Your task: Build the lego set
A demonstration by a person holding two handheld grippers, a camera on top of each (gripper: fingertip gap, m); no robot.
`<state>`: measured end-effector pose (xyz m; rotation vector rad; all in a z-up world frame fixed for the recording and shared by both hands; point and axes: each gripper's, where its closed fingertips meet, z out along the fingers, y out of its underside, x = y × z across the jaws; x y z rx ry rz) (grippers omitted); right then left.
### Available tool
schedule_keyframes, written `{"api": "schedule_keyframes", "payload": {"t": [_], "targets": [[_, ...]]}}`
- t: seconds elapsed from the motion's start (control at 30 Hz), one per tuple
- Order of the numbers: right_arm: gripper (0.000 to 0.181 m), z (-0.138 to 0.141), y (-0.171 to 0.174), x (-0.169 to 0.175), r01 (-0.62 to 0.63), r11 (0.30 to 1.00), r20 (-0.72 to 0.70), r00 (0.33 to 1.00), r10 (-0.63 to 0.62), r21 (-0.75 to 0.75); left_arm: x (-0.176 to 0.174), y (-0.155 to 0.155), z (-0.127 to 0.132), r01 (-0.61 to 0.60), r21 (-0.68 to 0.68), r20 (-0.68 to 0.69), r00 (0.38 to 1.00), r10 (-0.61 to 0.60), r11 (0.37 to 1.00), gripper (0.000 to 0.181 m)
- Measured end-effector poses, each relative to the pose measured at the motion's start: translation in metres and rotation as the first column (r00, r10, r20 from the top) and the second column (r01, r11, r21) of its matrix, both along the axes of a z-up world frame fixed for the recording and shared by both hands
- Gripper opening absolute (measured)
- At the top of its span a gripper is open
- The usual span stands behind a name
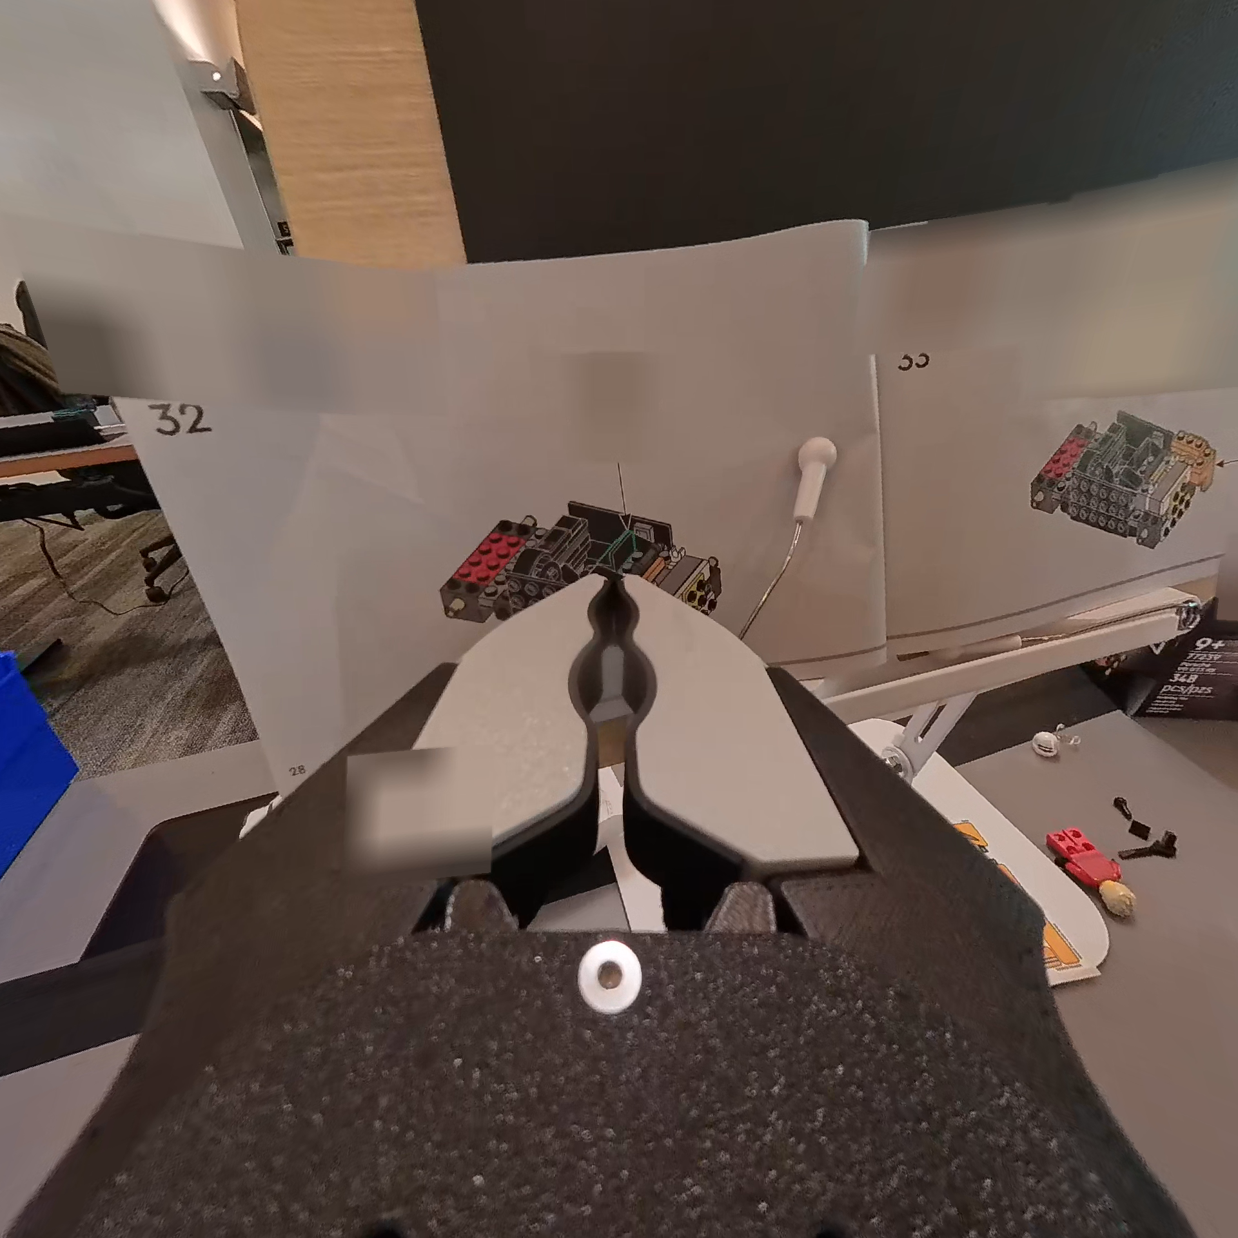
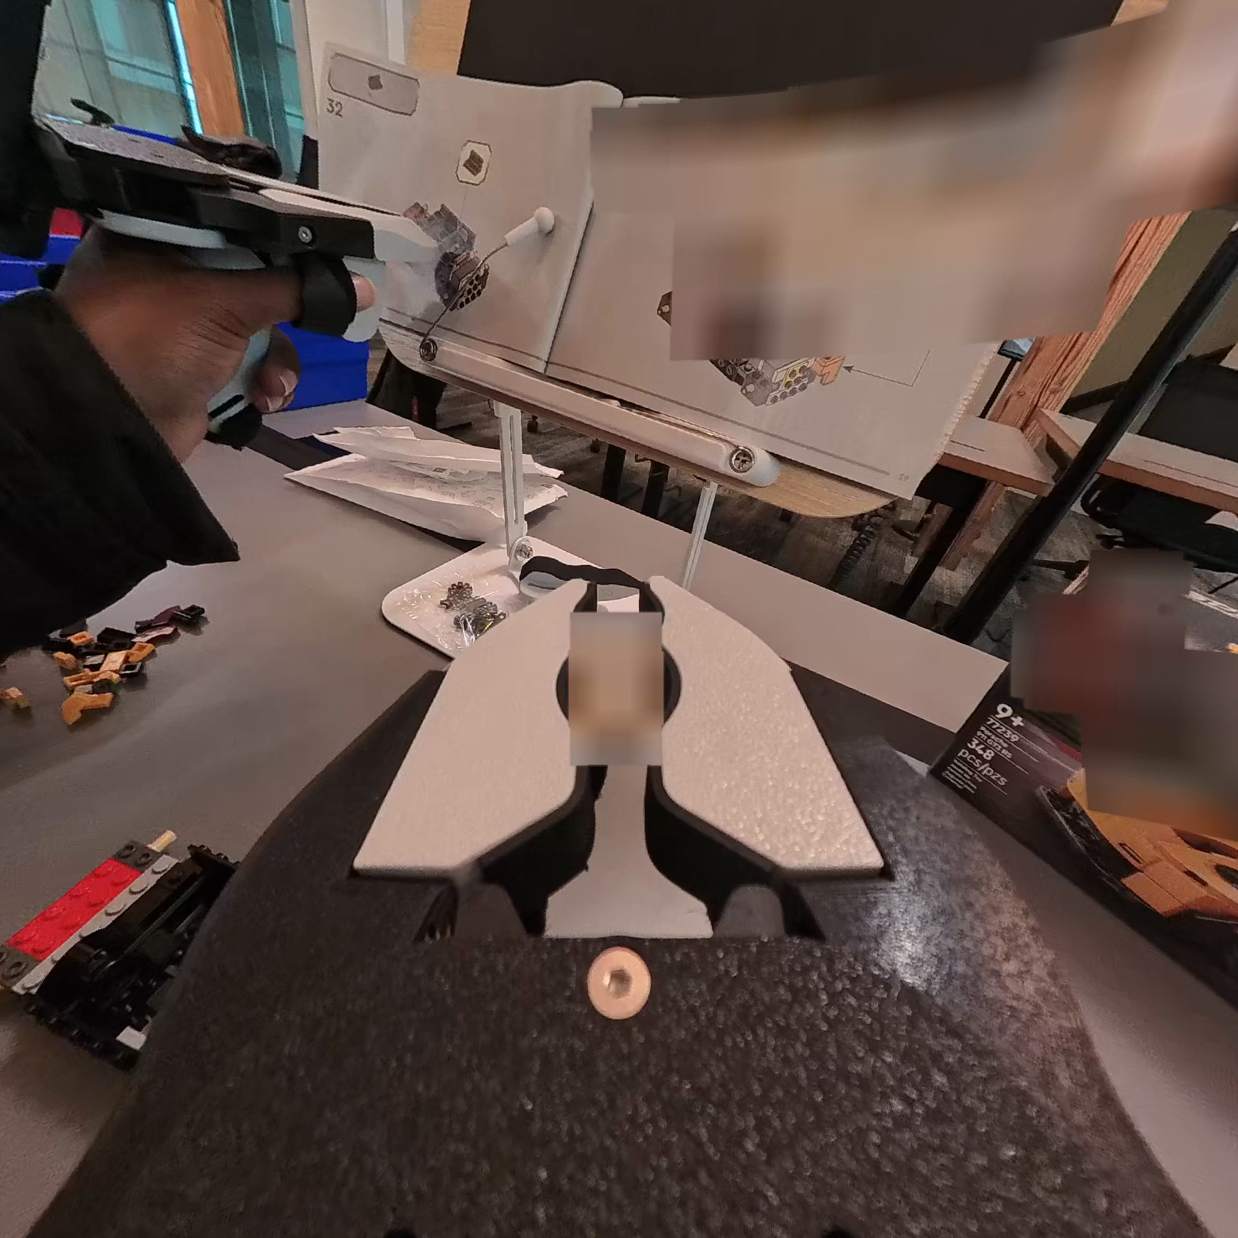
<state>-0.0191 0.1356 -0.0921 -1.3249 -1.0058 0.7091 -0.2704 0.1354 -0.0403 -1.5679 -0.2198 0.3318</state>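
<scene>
Left gripper [image 1: 613, 584], jaws closed and empty, points at the propped instruction booklet [image 1: 536, 415], likely indicating the step. Right gripper [image 2: 617, 589], jaws narrowly parted, seemingly empty, waits; chassis [image 2: 100, 931] at 8 o'clock on the counter [image 2: 281, 603].

Two tools show: the left tool [image 2: 395, 231] and the right tool [image 2: 617, 589]. One instruction booklet [image 1: 536, 402] stands open on one white stand [image 1: 1005, 643]. One part-built model [image 2: 100, 938] lies on the bench [image 2: 301, 603], with one loose brick pile [image 2: 100, 663], one set box [image 2: 1105, 824] and one clear parts bag [image 2: 462, 609].
</scene>
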Motion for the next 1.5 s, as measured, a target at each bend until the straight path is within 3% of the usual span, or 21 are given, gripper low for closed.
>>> {"api": "schedule_keyframes", "payload": {"t": [0.17,0.43,0.83,1.03,1.27,1.5], "targets": [[0.012,-0.002,-0.001,-0.001,-0.006,1.000,0.003,1.000,0.006,-0.002,0.001,0.001,-0.001,0.015,-0.004,0.005,1.000,-0.015,1.000,0.000],[0.010,0.002,-0.006,0.001,-0.034,0.999,-0.015,0.999,0.034,0.019,0.027,-0.007,0.007,0.138,0.001,0.003,0.990,-0.138,0.990,0.000],[0.014,-0.007,0.019,0.015,0.033,0.999,-0.034,0.999,-0.034,-0.038,0.045,-0.050,-0.007,0.137,-0.033,-0.009,0.990,-0.137,0.990,0.000],[0.002,-0.005,0.018,0.018,0.046,0.999,-0.037,0.998,-0.047,-0.015,0.054,-0.080,-0.011,0.140,-0.057,-0.012,0.990,-0.141,0.989,0.000],[0.000,0.009,0.013,0.025,0.039,0.999,-0.043,0.998,-0.038,0.016,0.025,-0.161,-0.030,0.050,-0.110,0.029,0.998,-0.047,0.993,0.000],[0.000,0.009,0.011,0.033,0.001,1.000,-0.056,0.998,-0.002,-0.013,-0.085,-0.308,-0.042,-0.252,-0.288,0.004,0.964,0.264,0.924,0.017]]}}
